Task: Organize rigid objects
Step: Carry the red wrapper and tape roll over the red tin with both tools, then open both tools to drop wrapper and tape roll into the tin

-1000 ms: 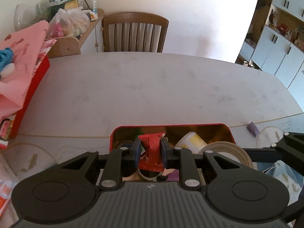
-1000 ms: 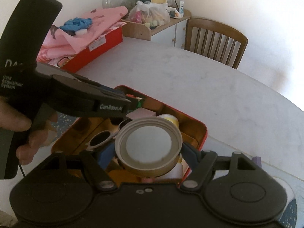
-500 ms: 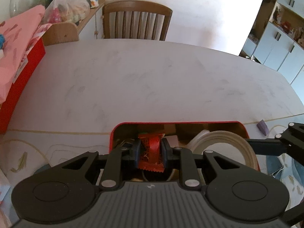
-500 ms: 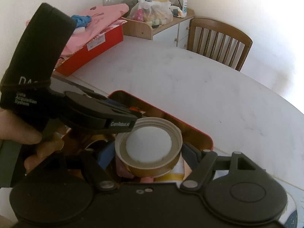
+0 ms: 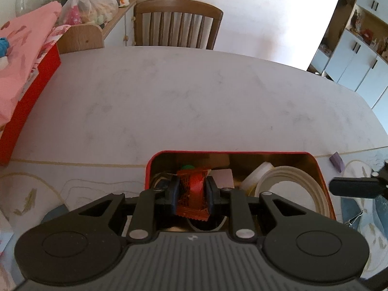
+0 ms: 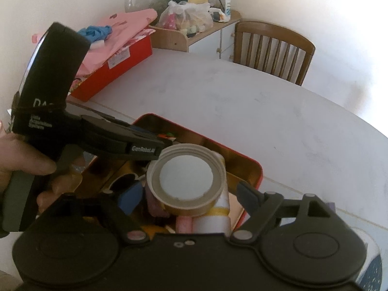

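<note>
Left wrist view: the left gripper (image 5: 192, 195) pinches a red foil packet (image 5: 194, 191) just above the red tin (image 5: 322, 169). The right gripper (image 6: 186, 194) is opening; the round lid (image 6: 186, 177) sits loose between its parted pads, over the tin.

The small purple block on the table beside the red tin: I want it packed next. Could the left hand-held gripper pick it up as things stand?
Probably not yet. The left hand-held gripper is shut on a red packet over the red tin; the purple block lies beyond the tin's far side.
</note>
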The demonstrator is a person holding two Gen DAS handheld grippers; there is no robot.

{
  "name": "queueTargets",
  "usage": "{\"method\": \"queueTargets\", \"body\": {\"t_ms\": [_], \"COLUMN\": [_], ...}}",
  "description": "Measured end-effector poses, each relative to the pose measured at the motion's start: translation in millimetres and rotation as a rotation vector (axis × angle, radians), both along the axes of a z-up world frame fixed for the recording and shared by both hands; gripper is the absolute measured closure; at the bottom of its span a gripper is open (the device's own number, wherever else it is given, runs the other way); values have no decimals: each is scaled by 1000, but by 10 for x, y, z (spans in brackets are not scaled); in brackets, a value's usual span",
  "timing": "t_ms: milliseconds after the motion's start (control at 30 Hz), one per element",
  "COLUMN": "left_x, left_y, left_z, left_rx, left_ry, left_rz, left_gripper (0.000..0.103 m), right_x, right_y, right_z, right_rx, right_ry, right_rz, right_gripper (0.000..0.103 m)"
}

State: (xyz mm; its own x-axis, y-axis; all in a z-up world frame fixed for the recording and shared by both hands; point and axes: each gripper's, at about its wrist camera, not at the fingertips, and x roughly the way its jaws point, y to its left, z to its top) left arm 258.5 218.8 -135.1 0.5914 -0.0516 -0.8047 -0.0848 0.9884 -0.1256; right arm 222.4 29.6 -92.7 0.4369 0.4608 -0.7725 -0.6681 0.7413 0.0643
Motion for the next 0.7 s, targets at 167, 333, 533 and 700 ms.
{"method": "queueTargets", "body": {"t_ms": [167, 333, 533, 700], "left_x": [-77, -220, -397, -581], "left_y": [10, -5, -38, -106], "left_z": [43, 117, 221, 337], "left_rx": [-2, -15, -13, -13], "left_ry": [-9, -29, -47, -76], "left_rz": [9, 10, 4, -5], "left_gripper": [81, 75, 75, 75], "right_x": [-66, -148, -258, -375], "right_y": [-122, -266, -451, -620], "right_z": [72, 161, 273, 374], "right_rx": [32, 62, 103, 135], "right_ry": [5, 10, 8, 3], "right_rz": [-25, -45, -78, -92], "right_gripper": [19, 19, 19, 18]}}
